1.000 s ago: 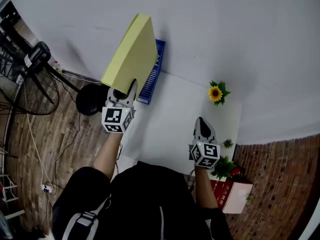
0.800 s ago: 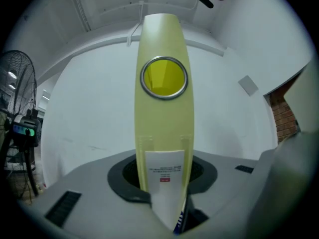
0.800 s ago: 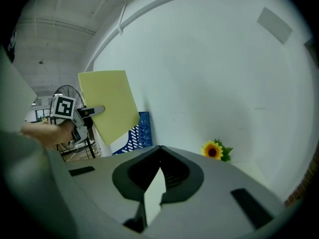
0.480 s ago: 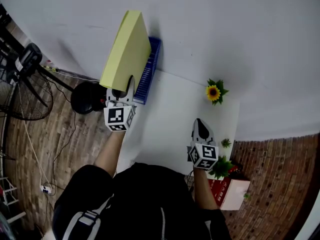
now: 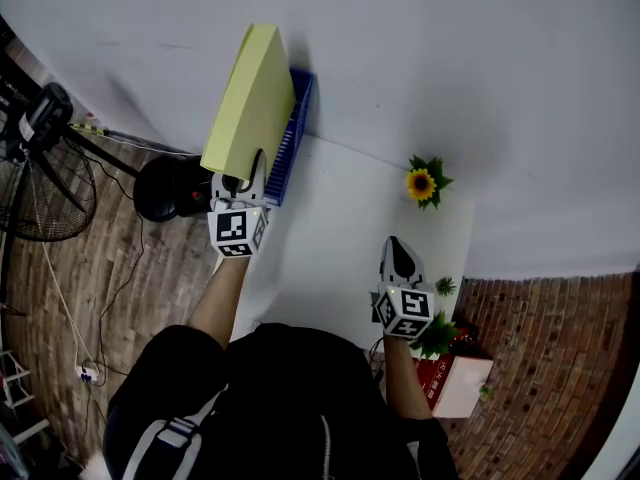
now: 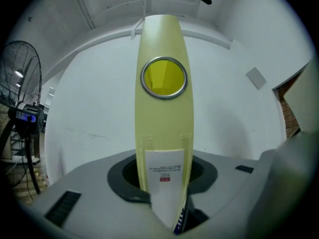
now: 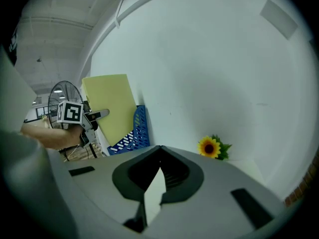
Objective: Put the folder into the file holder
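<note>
Head view takes in the whole scene: the left gripper point(image 5: 243, 173) holds the yellow folder point(image 5: 250, 98) upright at the far left end of the white table point(image 5: 340, 238). The folder's lower edge is at the blue file holder point(image 5: 291, 138) by the wall; whether it sits in a slot I cannot tell. The right gripper point(image 5: 399, 251) hovers over the table's near right part, well apart from both.

Left gripper view alone shows the folder's spine end-on, with its metal-ringed hole point(image 6: 164, 77) and white label point(image 6: 164, 171). The jaws pinch the spine just below the label.

Right gripper view alone shows that gripper's jaws pressed together with nothing between them. Beyond them it gives the folder's broad face point(image 7: 110, 107) beside the holder's lattice wall point(image 7: 130, 136).

Against a second ago, the left gripper and folder have eased a little lower and toward the wall, with the folder looking narrower. The right gripper has barely shifted.

Counted: one folder, one file holder, two grippers, one sunflower point(image 5: 421, 182), one fan point(image 5: 40, 178) on the floor at left.
</note>
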Motion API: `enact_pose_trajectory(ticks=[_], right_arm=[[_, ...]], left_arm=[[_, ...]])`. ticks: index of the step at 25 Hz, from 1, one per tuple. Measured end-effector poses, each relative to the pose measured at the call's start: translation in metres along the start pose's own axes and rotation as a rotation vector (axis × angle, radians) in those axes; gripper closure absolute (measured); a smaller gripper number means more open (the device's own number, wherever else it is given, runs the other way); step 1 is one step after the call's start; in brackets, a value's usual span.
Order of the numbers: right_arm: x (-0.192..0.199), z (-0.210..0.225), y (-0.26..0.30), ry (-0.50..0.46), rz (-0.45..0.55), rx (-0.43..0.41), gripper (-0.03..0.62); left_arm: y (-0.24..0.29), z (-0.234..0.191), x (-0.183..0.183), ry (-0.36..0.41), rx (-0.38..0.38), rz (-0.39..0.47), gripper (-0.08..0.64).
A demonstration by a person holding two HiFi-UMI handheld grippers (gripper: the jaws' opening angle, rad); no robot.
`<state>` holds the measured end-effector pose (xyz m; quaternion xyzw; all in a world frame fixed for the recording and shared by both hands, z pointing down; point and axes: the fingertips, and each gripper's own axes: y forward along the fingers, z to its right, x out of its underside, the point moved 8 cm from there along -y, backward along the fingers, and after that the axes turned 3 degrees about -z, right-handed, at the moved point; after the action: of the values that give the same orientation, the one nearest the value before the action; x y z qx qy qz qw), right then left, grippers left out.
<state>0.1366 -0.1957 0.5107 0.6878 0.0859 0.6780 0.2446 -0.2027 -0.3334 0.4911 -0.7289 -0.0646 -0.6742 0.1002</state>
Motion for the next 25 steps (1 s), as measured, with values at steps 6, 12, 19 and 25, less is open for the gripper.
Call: enact_pose_trajectory(ticks=[6, 12, 19, 25], right_arm=[[0.006, 0.004, -0.001, 0.012, -0.010, 0.015, 0.584], [0.009, 0.007, -0.004, 0.024, -0.016, 0.033, 0.584], [0.014, 0.012, -0.005, 0.034, -0.029, 0.048, 0.584], [0.016, 0.010, -0.004, 0.036, -0.036, 0.044, 0.584]], left_arm=[[0.005, 0.001, 0.014, 0.006, 0.003, -0.043, 0.402], [0.007, 0.003, 0.028, 0.015, 0.006, -0.077, 0.402], [0.012, 0.002, 0.040, 0.019, 0.002, -0.097, 0.402], [0.014, 0.001, 0.047, 0.035, -0.004, -0.112, 0.399]])
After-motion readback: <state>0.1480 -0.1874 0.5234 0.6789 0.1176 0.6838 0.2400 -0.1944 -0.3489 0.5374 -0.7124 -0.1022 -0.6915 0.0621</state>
